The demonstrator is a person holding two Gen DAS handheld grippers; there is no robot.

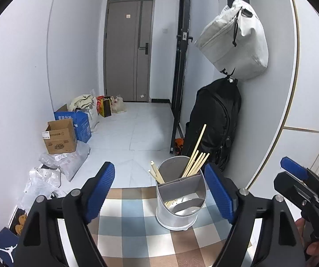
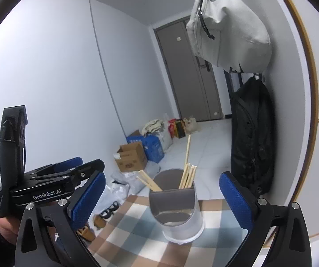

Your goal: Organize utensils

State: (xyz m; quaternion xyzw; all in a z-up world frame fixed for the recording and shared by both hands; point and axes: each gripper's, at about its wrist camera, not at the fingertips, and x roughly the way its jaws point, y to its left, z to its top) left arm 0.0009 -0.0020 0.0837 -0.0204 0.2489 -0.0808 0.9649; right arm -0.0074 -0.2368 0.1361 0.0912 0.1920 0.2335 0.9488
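On a checked tablecloth (image 1: 137, 233), both grippers (image 1: 159, 191) (image 2: 161, 200) hover spread and empty; a careless nudge could topple the chopstick-laden holder (image 1: 179, 202).

Pale bluish-white walls (image 1: 21, 89) close in a narrow hallway. Grey door (image 1: 128, 51) at the far end, upper centre of frame. Floor of light tiles (image 1: 141, 129). Cardboard box (image 1: 59, 136) and blue box (image 1: 79, 122) along the left wall, plastic bags (image 1: 63, 162) below them. Upper right: white bag (image 1: 235, 42) hanging on the wall, black backpack (image 1: 217, 120) under it. Checked tablecloth (image 1: 132, 229) at bottom centre. Even, cool light.
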